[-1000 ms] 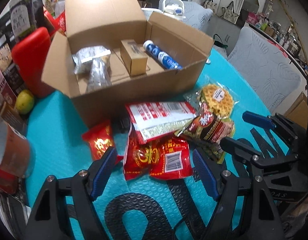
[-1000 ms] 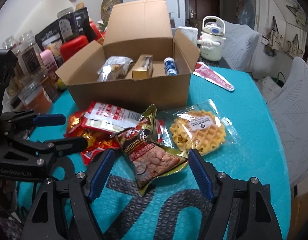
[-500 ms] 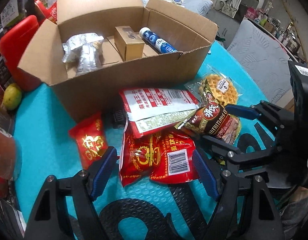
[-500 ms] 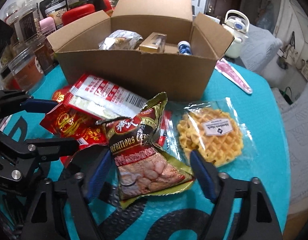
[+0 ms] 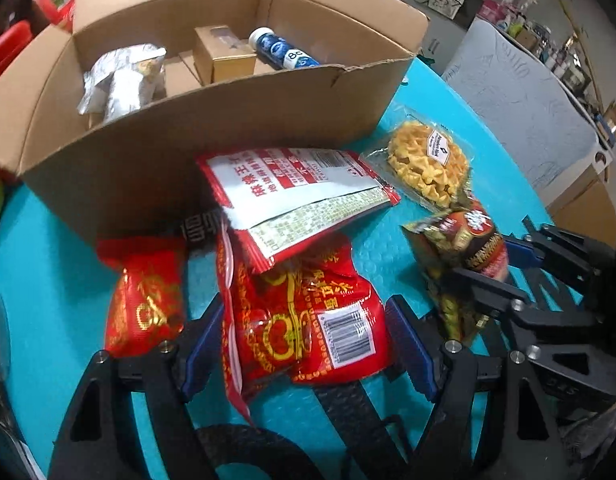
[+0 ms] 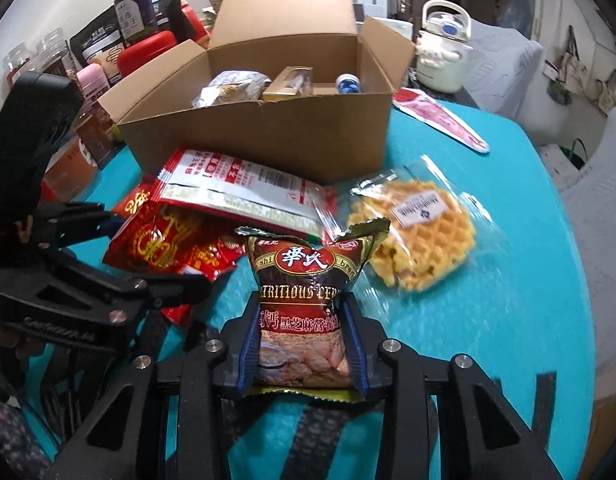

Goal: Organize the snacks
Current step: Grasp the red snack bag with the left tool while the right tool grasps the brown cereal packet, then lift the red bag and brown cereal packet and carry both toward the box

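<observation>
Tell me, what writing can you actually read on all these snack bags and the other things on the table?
"NUTRITIOUS CER", cut off by a crease: dark cereal packet held in the right gripper.
"shi" and "bran": same packet, beside its red logo.
Chinese characters: red and white packet and red packet; too blurred for me to quote.
Barcode digits on the red packet: too small.
White label on the waffle pack: blurred, unreadable.

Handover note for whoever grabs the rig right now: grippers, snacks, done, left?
Right gripper: jaws just closed on the brown cereal packet.
Left gripper: open, straddling the red barcode packet, not gripping.
Cardboard box already holds a foil bag, small carton and blue bottle.
Left on the table: red-and-white pouch, waffle, small red packet.
</observation>
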`<state>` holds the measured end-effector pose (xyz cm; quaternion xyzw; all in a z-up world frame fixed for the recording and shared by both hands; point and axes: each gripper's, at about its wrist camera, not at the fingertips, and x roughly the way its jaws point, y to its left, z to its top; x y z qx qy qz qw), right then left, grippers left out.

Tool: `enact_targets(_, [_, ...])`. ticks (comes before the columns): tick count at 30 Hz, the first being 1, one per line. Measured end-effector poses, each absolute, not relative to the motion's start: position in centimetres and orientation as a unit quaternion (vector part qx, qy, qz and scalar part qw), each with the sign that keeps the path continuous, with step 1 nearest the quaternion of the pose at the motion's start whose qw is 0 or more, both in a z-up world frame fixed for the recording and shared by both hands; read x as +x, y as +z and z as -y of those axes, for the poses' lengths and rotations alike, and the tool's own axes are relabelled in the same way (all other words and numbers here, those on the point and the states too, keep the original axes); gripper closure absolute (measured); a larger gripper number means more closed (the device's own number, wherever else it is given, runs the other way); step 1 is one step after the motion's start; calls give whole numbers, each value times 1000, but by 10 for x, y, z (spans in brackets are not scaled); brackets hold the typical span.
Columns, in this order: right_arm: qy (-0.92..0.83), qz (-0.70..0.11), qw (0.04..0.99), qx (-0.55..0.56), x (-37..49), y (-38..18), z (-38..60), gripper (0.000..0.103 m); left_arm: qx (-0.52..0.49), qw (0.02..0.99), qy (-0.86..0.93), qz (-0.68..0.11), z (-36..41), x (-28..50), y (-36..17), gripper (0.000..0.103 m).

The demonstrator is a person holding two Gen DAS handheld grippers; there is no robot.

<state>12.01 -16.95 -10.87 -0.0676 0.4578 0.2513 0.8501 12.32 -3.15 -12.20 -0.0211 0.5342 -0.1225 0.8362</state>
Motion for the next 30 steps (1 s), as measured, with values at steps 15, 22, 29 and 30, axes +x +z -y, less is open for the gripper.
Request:
enact_targets(15, [234, -460, 855, -50, 104, -109, 181, 66, -33, 839, -122, -529, 27, 100, -121, 34])
enact_targets(22, [241, -466, 850, -46, 88, -109, 183, 66, -25, 822, -149, -549, 28, 69, -120, 34])
enact_targets(29, [261, -480, 836, -40, 71, -108, 181, 66, -22, 809, -165, -563, 32, 51, -120, 38])
enact_targets(30, [265, -482, 834, -41, 69, -108, 180, 66, -16, 808, -167, -565, 34, 49, -120, 38])
